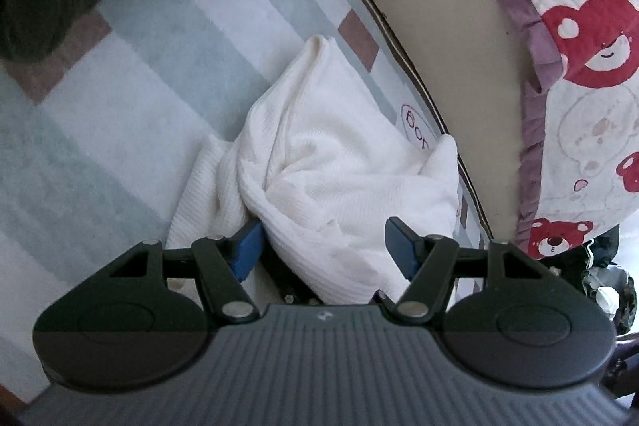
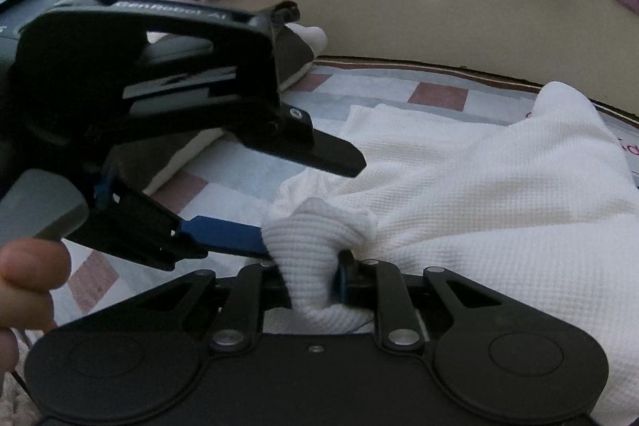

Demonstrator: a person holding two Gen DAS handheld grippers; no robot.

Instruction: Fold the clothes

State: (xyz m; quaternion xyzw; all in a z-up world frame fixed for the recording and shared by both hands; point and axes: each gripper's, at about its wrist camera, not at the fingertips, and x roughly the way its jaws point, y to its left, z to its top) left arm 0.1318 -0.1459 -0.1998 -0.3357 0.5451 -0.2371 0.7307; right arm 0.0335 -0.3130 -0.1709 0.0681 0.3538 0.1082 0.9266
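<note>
A: Two tongs. The right tongs (image 2: 309, 268) pinch one bunched fold of the single white garment (image 2: 479, 194). The left tongs (image 1: 323, 246) gape, cloth between their blue pads (image 1: 247, 246), not squeezed.

B: And the garment?

A: Crumpled on the checked mat (image 1: 139, 98), against the beige mattress (image 1: 431, 10).

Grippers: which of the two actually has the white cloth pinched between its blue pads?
The right gripper: a bunched fold of the white cloth is squeezed between its pads. The left gripper stands wide open around the cloth, its right pad clear of it.
</note>
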